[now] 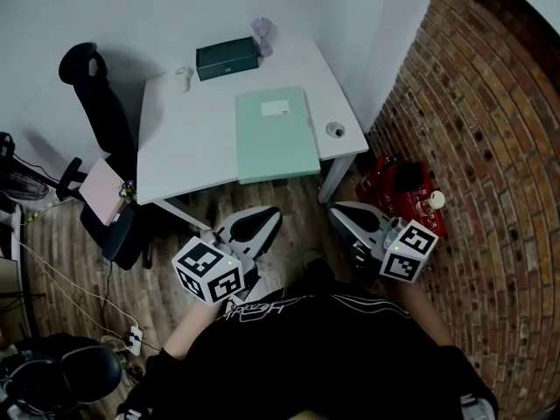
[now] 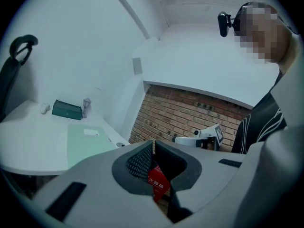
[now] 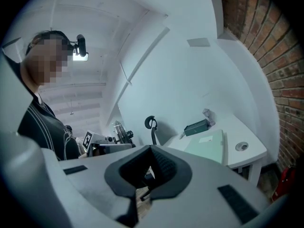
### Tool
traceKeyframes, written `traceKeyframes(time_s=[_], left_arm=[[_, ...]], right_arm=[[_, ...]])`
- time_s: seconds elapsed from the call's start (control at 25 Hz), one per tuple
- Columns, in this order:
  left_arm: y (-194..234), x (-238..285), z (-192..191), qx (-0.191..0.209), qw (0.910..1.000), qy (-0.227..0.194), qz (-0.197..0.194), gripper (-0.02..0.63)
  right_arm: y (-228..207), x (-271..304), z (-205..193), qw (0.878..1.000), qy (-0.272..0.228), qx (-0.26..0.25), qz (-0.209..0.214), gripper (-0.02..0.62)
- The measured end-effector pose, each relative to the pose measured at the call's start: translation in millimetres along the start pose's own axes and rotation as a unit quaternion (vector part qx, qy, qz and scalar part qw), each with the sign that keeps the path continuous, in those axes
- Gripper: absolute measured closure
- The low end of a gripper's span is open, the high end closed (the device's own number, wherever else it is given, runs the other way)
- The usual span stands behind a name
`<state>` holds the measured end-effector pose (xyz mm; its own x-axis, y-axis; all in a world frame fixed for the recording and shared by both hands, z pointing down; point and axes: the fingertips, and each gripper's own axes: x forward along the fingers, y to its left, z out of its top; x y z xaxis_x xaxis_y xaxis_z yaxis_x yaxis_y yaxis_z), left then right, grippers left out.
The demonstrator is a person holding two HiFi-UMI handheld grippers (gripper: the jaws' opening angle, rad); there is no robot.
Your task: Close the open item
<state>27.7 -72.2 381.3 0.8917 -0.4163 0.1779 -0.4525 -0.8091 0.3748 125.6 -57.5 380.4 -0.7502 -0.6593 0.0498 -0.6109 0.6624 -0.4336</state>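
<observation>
A pale green folder [image 1: 276, 136] lies flat with its cover down on the white table [image 1: 188, 138], its near edge over the table's front. Behind it stands a dark green box [image 1: 227, 59] with its lid down. Both grippers hang close to my body, below the table's front edge and apart from everything. My left gripper [image 1: 261, 220] is shut and holds nothing; in the left gripper view [image 2: 153, 144] its jaws meet, with the folder [image 2: 88, 141] far off to the left. My right gripper [image 1: 348, 213] is also shut and holds nothing [image 3: 151, 151].
A glass [image 1: 262, 33], a white mouse [image 1: 183, 78] and a round cable grommet [image 1: 335, 130] sit on the table. A black office chair [image 1: 101, 103] with a pink pad [image 1: 102, 191] stands at the left. A red case [image 1: 398, 186] lies on the floor by the brick wall [image 1: 490, 147].
</observation>
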Motion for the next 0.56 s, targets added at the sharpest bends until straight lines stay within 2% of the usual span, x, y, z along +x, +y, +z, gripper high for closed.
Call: traceKeyframes(time_s=[0.56], left_arm=[[3,-8,-7,0.021,0.9996,0.019,-0.003,0.563]], right_arm=[[13,6,-8,1.000,0.005,-0.014,-0.003,0.594]])
